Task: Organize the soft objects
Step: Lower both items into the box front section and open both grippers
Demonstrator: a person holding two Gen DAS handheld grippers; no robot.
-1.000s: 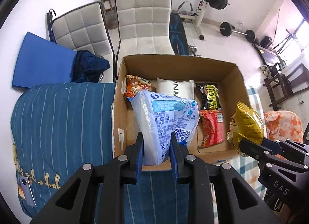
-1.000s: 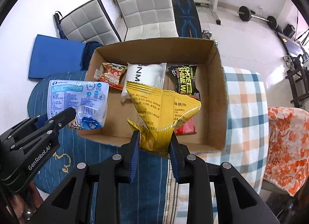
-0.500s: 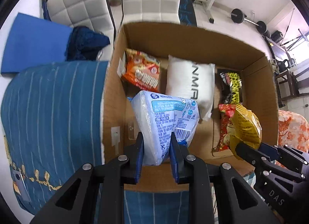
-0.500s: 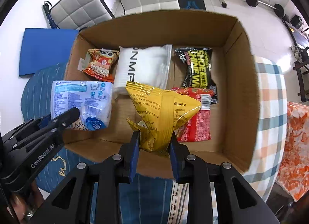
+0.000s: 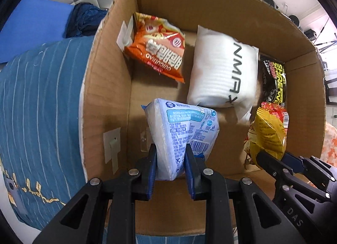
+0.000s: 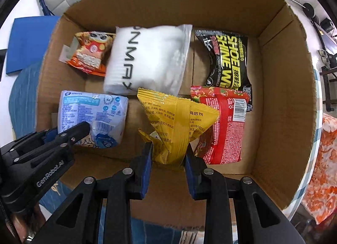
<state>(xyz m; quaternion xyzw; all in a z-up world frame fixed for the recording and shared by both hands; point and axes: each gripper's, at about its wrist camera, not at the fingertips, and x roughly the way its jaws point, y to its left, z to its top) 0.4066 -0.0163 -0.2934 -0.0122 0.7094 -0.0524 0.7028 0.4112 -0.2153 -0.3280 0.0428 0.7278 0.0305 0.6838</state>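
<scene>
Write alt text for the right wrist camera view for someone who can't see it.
The right gripper holds a yellow snack bag over an open cardboard box containing an orange snack bag, a white pack, a black pack and a red pack. At left, the left gripper holds a pale blue pack.

yellow packet point(image 6: 177, 121), pale-blue pack point(image 5: 183, 132), perhaps striped blue cloth point(image 5: 38, 105)

The box point(image 6: 280, 96) is raw brown corrugated cardboard, matt and fibrous at its cut rim. The yellow packet point(image 6: 179, 126) and black packet point(image 6: 228, 58) are glossy plastic film (light glints off their creases). The white pack point(image 6: 147, 58) is smooth, softly shiny plastic. Both grippers point(image 5: 171, 164) point(image 6: 166, 160) are matt black plastic with blue pads and bright metal rivets.
</scene>
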